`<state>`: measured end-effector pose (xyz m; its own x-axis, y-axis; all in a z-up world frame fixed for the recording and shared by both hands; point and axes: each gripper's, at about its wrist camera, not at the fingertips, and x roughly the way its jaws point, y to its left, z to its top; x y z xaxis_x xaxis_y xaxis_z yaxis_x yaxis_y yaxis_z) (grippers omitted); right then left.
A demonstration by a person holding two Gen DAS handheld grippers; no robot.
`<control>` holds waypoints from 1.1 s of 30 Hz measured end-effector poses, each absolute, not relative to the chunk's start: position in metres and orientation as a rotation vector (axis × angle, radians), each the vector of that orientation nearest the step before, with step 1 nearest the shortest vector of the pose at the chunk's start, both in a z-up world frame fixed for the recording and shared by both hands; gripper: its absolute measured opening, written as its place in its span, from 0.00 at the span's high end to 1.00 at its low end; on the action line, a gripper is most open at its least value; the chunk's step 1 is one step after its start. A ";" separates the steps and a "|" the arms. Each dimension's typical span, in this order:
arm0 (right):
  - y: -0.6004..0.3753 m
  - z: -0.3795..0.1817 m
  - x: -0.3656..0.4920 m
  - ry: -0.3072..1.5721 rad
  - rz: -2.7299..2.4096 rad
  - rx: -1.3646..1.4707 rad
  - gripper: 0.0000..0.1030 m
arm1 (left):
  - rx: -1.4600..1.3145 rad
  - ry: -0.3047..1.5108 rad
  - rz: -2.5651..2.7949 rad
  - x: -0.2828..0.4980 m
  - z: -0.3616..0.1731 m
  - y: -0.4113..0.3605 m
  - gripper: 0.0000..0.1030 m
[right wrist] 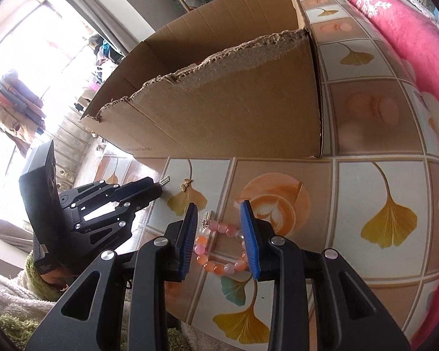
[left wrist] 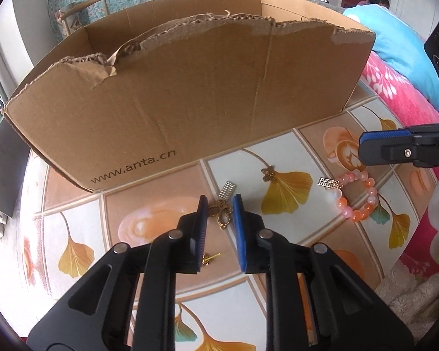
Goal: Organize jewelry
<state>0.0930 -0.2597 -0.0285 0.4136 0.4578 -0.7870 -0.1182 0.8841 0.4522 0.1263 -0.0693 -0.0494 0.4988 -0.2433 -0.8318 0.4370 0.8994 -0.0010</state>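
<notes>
The left gripper point(left wrist: 219, 201) points down at the counter point(left wrist: 307, 146), which is covered in a tile-pattern cloth printed with ginkgo leaves and coffee cups. A bronze butterfly pendant point(left wrist: 221, 214) lies on the cloth between its blue-padded jaws; the jaws stand narrowly apart on either side of it, and whether the pads actually press on it cannot be told. Just beyond the pendant lies a small silver abacus charm point(left wrist: 227, 189), and a small gold earring point(left wrist: 210, 258) shows near the base of the left jaw. Farther toward the right lies a second, gold butterfly charm point(left wrist: 268, 174) on a printed leaf. The right gripper point(right wrist: 219, 207) hangs over a pink and orange beaded bracelet point(right wrist: 219, 259), which lies flat on the cloth with a small gold charm point(right wrist: 207, 218) at its far end; the jaws are moderately spread to either side of the bead ring, and the far jaw covers the ring's edge, so contact there cannot be told. In the left wrist view the same bracelet point(left wrist: 355, 197) lies well to the right of the pendant. Behind all the jewelry stands an open cardboard box point(left wrist: 190, 102) with a torn upper edge and a printed web address on its near wall. A pink floral blanket point(right wrist: 409, 58) lies along the counter's right side.
</notes>
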 end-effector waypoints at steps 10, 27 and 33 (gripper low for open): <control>-0.241 -0.016 0.097 1.065 0.403 0.325 0.71 | 0.186 0.965 -0.404 0.121 -0.050 -0.059 0.84; -0.172 -0.033 0.127 1.139 0.351 0.041 0.71 | 0.083 0.919 -0.438 0.111 -0.047 -0.030 0.84; -0.162 -0.042 0.131 1.157 0.314 -0.022 0.71 | 0.066 0.916 -0.448 0.109 -0.048 -0.018 0.84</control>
<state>0.1305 -0.1620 -0.0417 0.3637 0.2328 -0.9020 -0.2557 0.9560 0.1436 0.1092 -0.0178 -0.0479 0.5241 -0.3461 -0.7782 0.4017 0.9061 -0.1324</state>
